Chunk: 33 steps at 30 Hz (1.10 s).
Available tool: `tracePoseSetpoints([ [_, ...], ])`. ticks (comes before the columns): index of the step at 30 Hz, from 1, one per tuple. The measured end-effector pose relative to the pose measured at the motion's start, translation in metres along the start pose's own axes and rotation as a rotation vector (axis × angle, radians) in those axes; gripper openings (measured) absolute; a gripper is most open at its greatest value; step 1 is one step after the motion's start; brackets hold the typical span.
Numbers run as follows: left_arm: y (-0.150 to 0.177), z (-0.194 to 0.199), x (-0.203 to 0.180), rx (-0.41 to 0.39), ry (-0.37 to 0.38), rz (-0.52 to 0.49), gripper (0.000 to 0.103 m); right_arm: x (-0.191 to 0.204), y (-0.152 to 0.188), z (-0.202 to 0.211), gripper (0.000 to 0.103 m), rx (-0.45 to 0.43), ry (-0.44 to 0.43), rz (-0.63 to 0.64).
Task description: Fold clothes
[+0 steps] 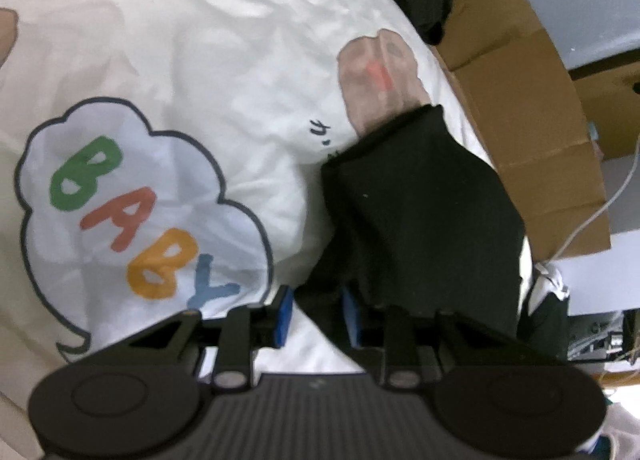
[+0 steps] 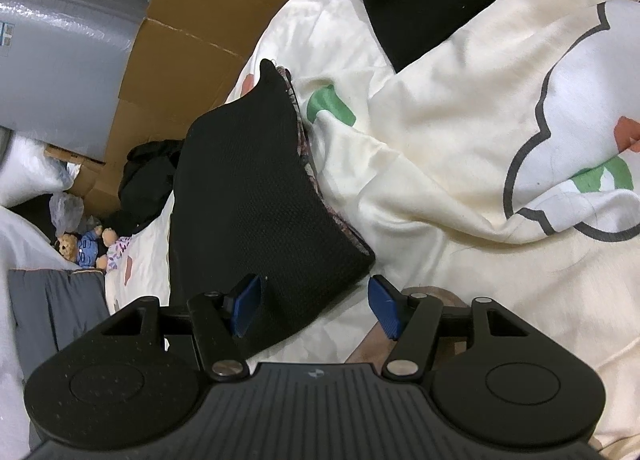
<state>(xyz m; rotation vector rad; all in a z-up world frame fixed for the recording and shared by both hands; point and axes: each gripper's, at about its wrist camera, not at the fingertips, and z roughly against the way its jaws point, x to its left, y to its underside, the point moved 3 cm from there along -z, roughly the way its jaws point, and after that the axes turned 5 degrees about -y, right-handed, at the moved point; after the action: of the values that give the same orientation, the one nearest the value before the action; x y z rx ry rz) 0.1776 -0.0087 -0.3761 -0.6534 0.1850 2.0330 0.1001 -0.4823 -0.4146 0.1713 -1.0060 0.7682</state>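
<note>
I should lift both ends of the black garment [image 1: 420, 212] together and keep it flat, so the fold lands even on the printed bedsheet [image 1: 160, 60]. My left gripper [image 1: 316, 310] is narrow, its pads around one edge; I cannot tell if they pinch. My right gripper [image 2: 314, 306] stands wide open, with the cloth's corner between its pads, not gripped.

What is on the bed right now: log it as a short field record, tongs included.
surface: cream bed cover printed with a BABY cloud
garment: black cloth lying on the cover
left tongs: black cloth between the pads, grip unclear
right tongs: open, black cloth's edge between the pads
beside bed: cardboard box, white cable
also seen: small teddy bear
</note>
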Motion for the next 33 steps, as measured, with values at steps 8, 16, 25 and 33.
tracePoseSetpoints([
  [8, 0.000, -0.015, 0.000, 0.002, -0.046, -0.001, 0.030, -0.001, 0.001, 0.001, 0.065, 0.008, -0.001, 0.000],
  [16, 0.004, -0.026, 0.005, -0.019, -0.036, 0.032, 0.038, -0.002, 0.000, -0.001, 0.065, 0.012, 0.002, 0.000],
  [25, 0.006, -0.026, 0.014, -0.033, -0.042, 0.078, 0.010, -0.006, -0.002, -0.005, 0.055, -0.019, -0.006, -0.063],
  [33, 0.001, -0.020, 0.005, -0.081, -0.032, 0.086, 0.005, -0.004, -0.005, -0.001, 0.014, -0.037, 0.020, -0.010],
])
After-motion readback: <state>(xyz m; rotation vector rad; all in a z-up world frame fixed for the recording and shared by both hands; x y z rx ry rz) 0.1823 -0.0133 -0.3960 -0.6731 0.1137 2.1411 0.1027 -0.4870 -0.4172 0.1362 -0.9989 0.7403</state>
